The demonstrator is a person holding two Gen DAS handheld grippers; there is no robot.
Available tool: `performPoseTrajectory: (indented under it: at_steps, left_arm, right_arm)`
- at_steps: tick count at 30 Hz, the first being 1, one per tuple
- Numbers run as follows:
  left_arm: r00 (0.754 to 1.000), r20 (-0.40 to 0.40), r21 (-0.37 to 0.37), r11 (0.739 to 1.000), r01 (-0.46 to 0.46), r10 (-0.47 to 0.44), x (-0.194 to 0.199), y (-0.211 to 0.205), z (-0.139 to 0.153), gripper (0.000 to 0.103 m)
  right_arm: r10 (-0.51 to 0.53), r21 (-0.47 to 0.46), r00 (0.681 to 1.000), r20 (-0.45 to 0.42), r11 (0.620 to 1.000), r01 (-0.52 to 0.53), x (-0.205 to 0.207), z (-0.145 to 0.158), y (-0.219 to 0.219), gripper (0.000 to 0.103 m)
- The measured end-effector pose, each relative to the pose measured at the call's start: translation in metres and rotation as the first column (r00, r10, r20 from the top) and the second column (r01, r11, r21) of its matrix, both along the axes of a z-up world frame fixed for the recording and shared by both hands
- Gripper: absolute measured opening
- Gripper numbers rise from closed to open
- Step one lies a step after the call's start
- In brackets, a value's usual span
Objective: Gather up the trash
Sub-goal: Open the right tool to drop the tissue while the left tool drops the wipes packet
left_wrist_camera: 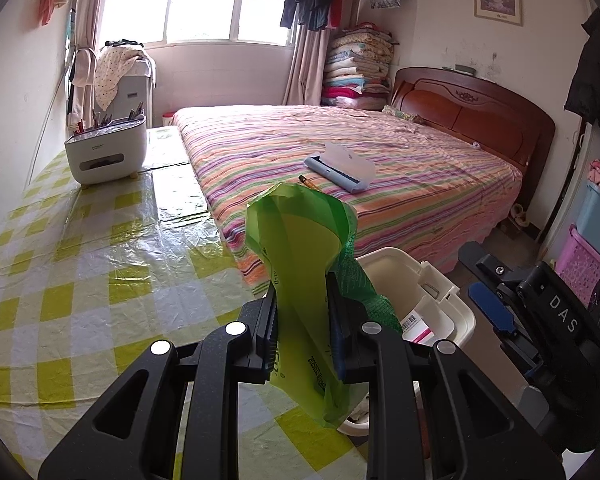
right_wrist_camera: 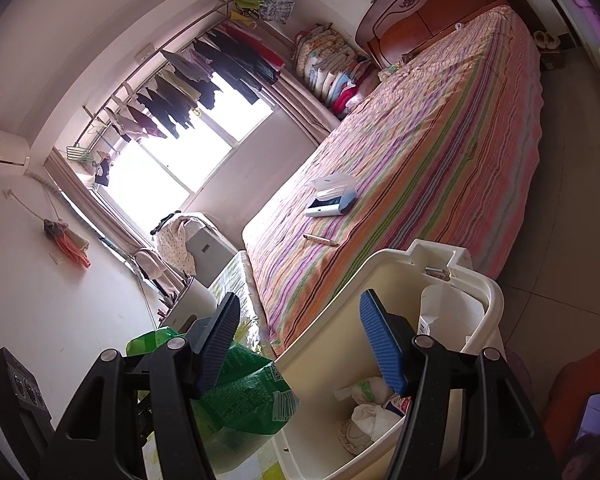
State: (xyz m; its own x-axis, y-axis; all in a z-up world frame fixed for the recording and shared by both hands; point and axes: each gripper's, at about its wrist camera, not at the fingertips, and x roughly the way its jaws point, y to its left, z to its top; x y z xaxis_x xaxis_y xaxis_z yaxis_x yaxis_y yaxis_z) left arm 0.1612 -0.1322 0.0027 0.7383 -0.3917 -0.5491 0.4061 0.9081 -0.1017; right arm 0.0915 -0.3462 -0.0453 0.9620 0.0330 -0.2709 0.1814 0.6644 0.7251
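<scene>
The left gripper (left_wrist_camera: 302,312) is clamped on a green plastic wrapper (left_wrist_camera: 300,264), which stands up between its pads and hangs down below them, printed text showing on the lower flap. In the right wrist view the same wrapper (right_wrist_camera: 244,392) shows as a crumpled green packet with a barcode, just left of the bin's near corner. The right gripper (right_wrist_camera: 300,344) stands with its jaws apart and nothing between them, its blue pad (right_wrist_camera: 382,344) over the open mouth of the white trash bin (right_wrist_camera: 480,280). Inside the bin lie crumpled tissues (right_wrist_camera: 370,412) and a torn white carton (right_wrist_camera: 436,312).

The bin (left_wrist_camera: 384,258) sits on the floor between the desk (left_wrist_camera: 100,264), covered in a yellow-and-white checked cloth under clear plastic, and the bed (left_wrist_camera: 400,160) with its striped sheet. On the bed lie a light blue lint roller case (left_wrist_camera: 340,166) with its clear lid open, and a pencil (left_wrist_camera: 309,182) just beside it. A white pen holder (left_wrist_camera: 106,152) stands at the far end of the desk.
</scene>
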Motion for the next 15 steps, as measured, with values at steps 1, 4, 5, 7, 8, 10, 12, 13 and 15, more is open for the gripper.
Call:
performPoseTrajectory:
  at_steps: [1, 4, 5, 7, 8, 10, 12, 13, 15]
  left_arm:
    - [1.000, -0.001, 0.001, 1.000, 0.001, -0.001, 0.001, -0.002, 0.000, 0.020]
    - [1.000, 0.003, 0.007, 1.000, 0.008, -0.008, 0.000, -0.007, -0.001, 0.020]
    - [1.000, 0.005, 0.010, 1.000, 0.011, -0.011, 0.000, -0.007, -0.001, 0.020]
    - [1.000, 0.011, 0.013, 1.000, 0.014, -0.014, -0.001, -0.010, -0.001, 0.020]
    - [1.000, 0.012, 0.015, 1.000, 0.015, -0.015, -0.001, -0.011, -0.002, 0.020]
    - [1.000, 0.013, 0.017, 1.000, 0.018, -0.018, -0.002, -0.015, -0.002, 0.020]
    - [1.000, 0.013, 0.018, 1.000, 0.020, -0.021, -0.002, -0.017, -0.003, 0.020]
    - [1.000, 0.012, 0.019, 1.000, 0.023, -0.023, -0.001, -0.018, -0.003, 0.020]
    - [1.000, 0.011, 0.023, 0.999, 0.027, -0.027, -0.001, -0.022, -0.004, 0.020]
  right_arm:
    - [-0.002, 0.002, 1.000, 0.002, 1.000, 0.002, -0.001, 0.000, -0.001, 0.061]
    - [-0.003, 0.006, 1.000, 0.004, 1.000, 0.003, -0.001, -0.001, -0.002, 0.061]
    - [-0.003, 0.008, 1.000, 0.004, 1.000, 0.003, -0.001, -0.001, -0.003, 0.061]
    - [-0.004, 0.011, 1.000, 0.006, 1.000, 0.004, -0.002, -0.001, -0.004, 0.061]
    - [-0.005, 0.013, 1.000, 0.007, 1.000, 0.005, -0.003, -0.001, -0.004, 0.061]
    - [-0.007, 0.017, 1.000, 0.009, 1.000, 0.007, -0.003, -0.001, -0.005, 0.061]
    - [-0.010, 0.019, 1.000, 0.010, 1.000, 0.009, -0.004, -0.001, -0.006, 0.061]
    - [-0.012, 0.020, 1.000, 0.012, 1.000, 0.012, -0.005, -0.001, -0.006, 0.061]
    - [-0.016, 0.024, 1.000, 0.016, 1.000, 0.015, -0.005, -0.002, -0.007, 0.061]
